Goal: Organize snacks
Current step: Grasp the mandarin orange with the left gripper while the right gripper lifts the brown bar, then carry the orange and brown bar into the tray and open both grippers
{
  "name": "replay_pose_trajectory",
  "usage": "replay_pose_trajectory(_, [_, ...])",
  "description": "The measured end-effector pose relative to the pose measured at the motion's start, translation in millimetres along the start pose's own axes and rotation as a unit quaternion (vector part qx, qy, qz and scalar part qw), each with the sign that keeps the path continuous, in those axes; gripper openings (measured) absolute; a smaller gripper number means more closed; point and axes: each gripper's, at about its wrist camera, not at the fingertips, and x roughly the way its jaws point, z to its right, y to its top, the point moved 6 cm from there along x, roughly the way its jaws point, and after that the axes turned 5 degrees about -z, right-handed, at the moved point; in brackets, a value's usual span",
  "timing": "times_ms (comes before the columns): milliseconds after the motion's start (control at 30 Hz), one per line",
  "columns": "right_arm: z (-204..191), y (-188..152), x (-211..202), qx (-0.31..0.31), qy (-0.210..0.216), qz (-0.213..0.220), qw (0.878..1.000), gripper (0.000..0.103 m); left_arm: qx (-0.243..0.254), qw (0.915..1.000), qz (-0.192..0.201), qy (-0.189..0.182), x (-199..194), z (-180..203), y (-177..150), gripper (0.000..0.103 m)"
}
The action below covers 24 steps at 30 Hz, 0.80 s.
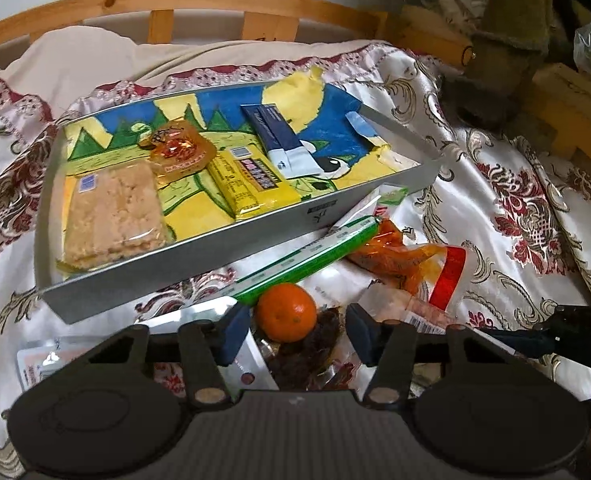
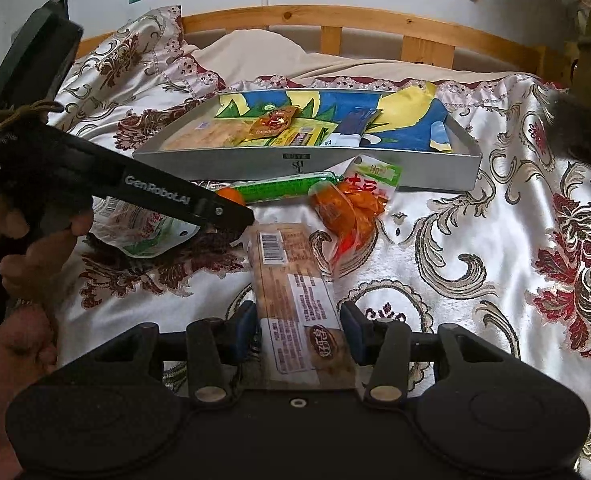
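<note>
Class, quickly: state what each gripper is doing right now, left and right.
Left gripper: open, around the orange and a dark snack, not gripping.
Right gripper: around the long snack pack; grip cannot be told.

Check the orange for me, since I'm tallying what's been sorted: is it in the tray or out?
Out. The orange lies on the bedspread, in front of the tray, beside the green packet.

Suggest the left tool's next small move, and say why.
Probably ease it lower and close on the orange. The left tool has the fruit between its open fingers, apparently not yet pressed, and the tray beyond already holds four snacks while the orange lies outside on the bedspread.
</note>
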Motion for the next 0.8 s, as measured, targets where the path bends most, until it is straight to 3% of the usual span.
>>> replay_pose_trajectory(133, [-3,0,2,-0.004,-0.001,0.003,1.0,0.046,-0.018,0.9993,-0.023,0.023,7,-3,4,0.036])
replay_pose_trajectory(367, [-12,2,-4,-0.014,-0.003,0.018,1.0,0.041,-0.057,0.9978,-0.021,0.027,-4,-10,-1,0.035])
replay_pose_trajectory(567, [-33,2,-10,-0.088,-0.028,0.033,0.995,0.041,-0.072,0.9966,-0.01,0.038,-24,-12,-8,0.035])
replay_pose_trajectory(800, [-42,6,-25,-0.115,-0.047,0.07,0.99,0.04,-0.062,0.9963,0.01,0.059,-54,-8,-13,0.035])
